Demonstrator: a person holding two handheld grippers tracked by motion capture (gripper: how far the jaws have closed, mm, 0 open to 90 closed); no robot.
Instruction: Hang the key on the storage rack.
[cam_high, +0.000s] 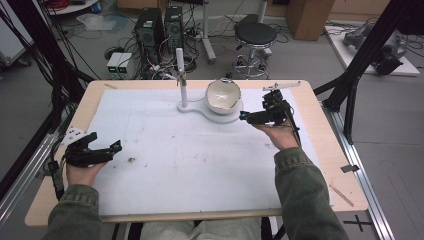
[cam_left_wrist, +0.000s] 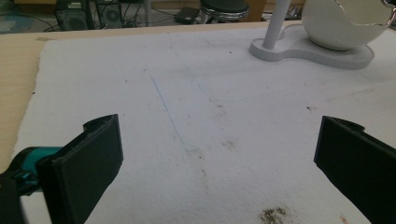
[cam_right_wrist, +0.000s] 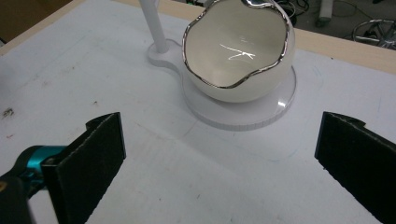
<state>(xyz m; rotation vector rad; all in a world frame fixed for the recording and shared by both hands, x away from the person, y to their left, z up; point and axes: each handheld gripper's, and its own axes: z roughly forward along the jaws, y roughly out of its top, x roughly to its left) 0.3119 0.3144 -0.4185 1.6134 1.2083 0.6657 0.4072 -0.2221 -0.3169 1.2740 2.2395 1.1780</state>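
Note:
A white egg-shaped bowl (cam_high: 223, 95) with a wavy silver rim sits tilted on a round white base (cam_high: 220, 116) at the back middle of the table; a white post (cam_high: 181, 75) rises from the same base. The bowl (cam_right_wrist: 238, 49) looks empty inside and lies just beyond my right gripper (cam_right_wrist: 219, 154), whose jaws stand wide apart with nothing between them. That right gripper (cam_high: 246, 117) hovers beside the base's right edge. My left gripper (cam_high: 106, 142) rests at the table's left, open and empty (cam_left_wrist: 217, 158), with the bowl (cam_left_wrist: 343, 23) far off.
A white mat (cam_high: 200, 150) covers most of the wooden table (cam_high: 60, 200). A small brown crumb patch (cam_high: 131, 160) lies near the left gripper. Beyond the table are computer towers (cam_high: 150, 30), a stool (cam_high: 255, 37) and cables on the floor.

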